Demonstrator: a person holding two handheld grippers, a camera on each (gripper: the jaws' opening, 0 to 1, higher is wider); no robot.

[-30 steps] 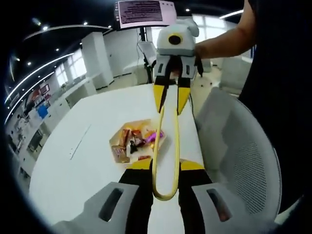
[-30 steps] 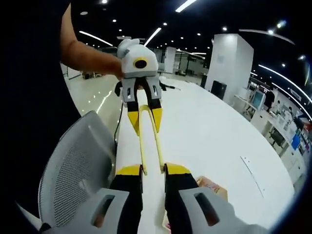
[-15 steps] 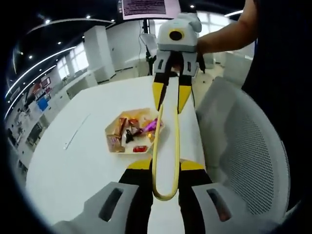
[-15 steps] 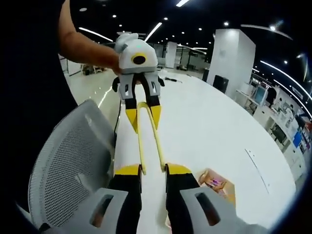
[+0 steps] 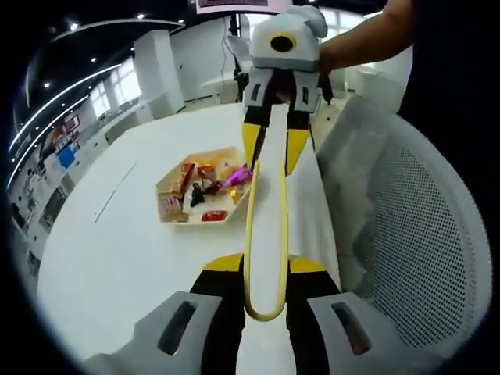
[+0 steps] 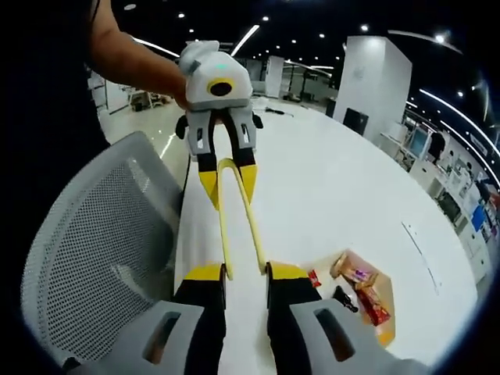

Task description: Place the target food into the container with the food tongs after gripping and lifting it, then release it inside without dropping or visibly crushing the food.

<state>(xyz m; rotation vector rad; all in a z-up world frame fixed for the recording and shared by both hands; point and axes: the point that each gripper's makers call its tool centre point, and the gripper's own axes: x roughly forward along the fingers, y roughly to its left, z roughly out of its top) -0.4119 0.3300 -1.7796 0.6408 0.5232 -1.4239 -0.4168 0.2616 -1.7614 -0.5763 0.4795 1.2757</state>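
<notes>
Table [image 5: 117, 234], white, in open office

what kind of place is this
Probably a large open-plan office or lab hall: a long white table, a mesh office chair beside it, ceiling strip lights and desks with monitors at the far side.

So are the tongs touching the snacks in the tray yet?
Cannot tell. In the left gripper view the yellow tongs cross the tray edge beside the purple wrapper, but overlap hides any gap or contact.
</notes>
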